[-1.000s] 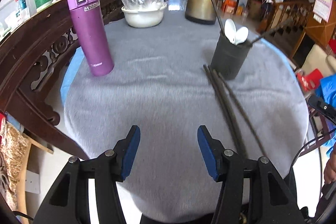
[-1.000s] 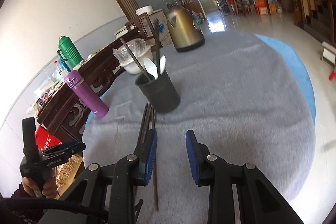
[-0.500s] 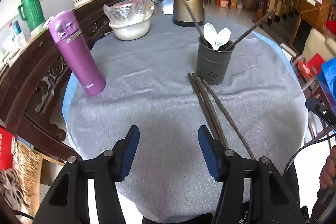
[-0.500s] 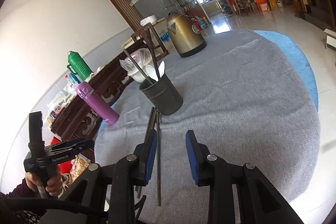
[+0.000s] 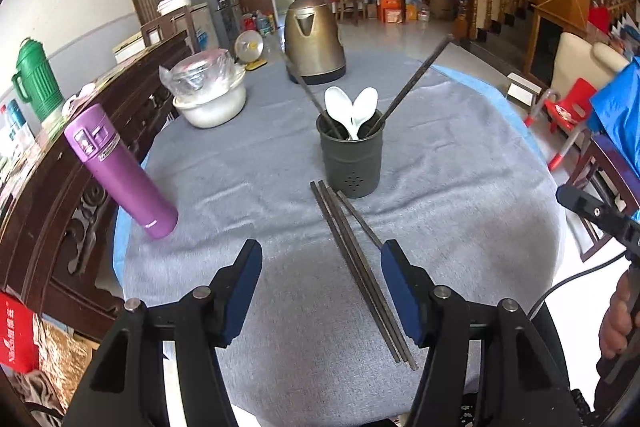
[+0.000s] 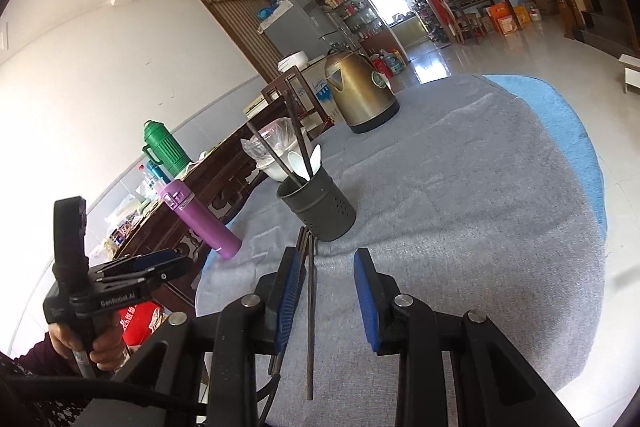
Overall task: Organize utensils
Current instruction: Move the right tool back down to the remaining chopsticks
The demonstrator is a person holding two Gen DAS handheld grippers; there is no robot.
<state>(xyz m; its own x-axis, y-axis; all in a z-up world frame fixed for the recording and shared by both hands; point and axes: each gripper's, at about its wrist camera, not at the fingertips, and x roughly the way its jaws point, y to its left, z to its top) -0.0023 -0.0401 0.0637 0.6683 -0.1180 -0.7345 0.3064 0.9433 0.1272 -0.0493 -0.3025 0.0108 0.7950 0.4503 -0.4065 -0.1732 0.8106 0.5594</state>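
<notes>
A dark grey utensil holder (image 5: 351,159) stands mid-table with two white spoons (image 5: 352,109) and two dark chopsticks in it. It also shows in the right wrist view (image 6: 320,207). Three dark chopsticks (image 5: 358,267) lie flat on the grey cloth in front of the holder; they show in the right wrist view (image 6: 310,307) too. My left gripper (image 5: 322,291) is open and empty above the near end of the loose chopsticks. My right gripper (image 6: 326,299) is open and empty, held above the chopsticks' near ends.
A purple flask (image 5: 120,173) stands at the left. A white bowl covered in plastic (image 5: 208,93) and a brass kettle (image 5: 314,39) stand at the back. A carved wooden bench (image 5: 60,163) runs along the table's left edge. The grey cloth (image 5: 460,207) covers the round table.
Both grippers have pulled back and risen, so the table looks farther and more of the room shows. The holder and chopsticks have not moved. Both jaws stay open.
</notes>
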